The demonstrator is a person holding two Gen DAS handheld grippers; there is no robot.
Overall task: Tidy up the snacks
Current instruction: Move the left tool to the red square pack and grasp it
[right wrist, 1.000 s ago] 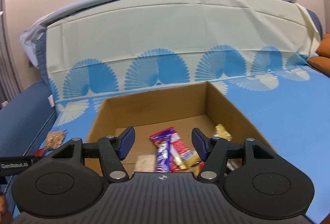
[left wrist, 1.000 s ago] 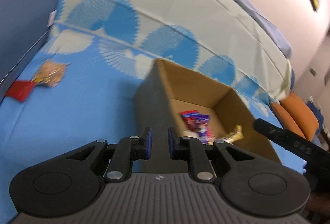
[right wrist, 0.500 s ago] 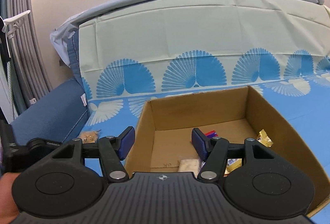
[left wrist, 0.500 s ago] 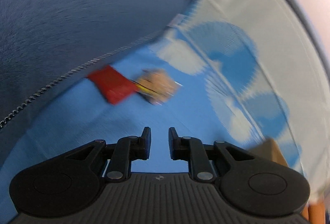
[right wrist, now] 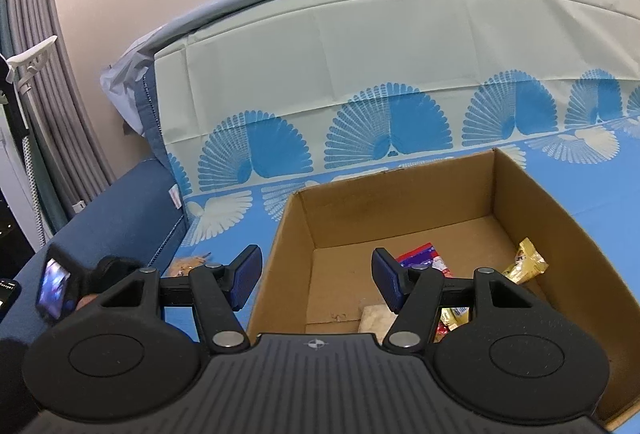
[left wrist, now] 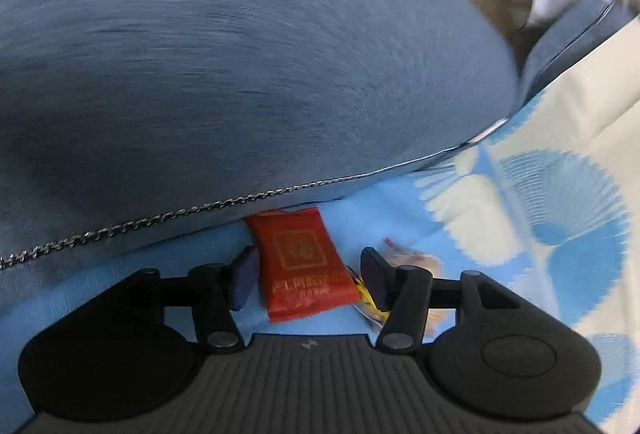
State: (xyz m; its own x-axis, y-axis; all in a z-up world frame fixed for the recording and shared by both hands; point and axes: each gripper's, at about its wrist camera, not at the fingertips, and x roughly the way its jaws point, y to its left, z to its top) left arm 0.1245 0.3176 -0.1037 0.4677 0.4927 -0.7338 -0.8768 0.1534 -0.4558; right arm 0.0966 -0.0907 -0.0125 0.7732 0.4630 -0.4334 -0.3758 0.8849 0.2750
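A red snack packet lies flat on the blue patterned sheet, its far end tucked under a dark blue cushion. My left gripper hovers over it with the jaws opening; the packet sits between the fingers, and the pads do not press on it. A clear bag of tan snacks lies just right of the packet, partly behind the right finger. In the right wrist view my right gripper stands open and empty above the near left corner of a cardboard box that holds several wrapped snacks.
The big blue cushion with a zip along its lower edge fills most of the left wrist view. A pale fan-printed cover drapes the backrest behind the box. The tan snack bag shows left of the box, near the other gripper's handle.
My left gripper swung away from the box to the red packet by the cushion, came down close over it, and its jaws parted. The right wrist view shifted left, so the box sits further right.
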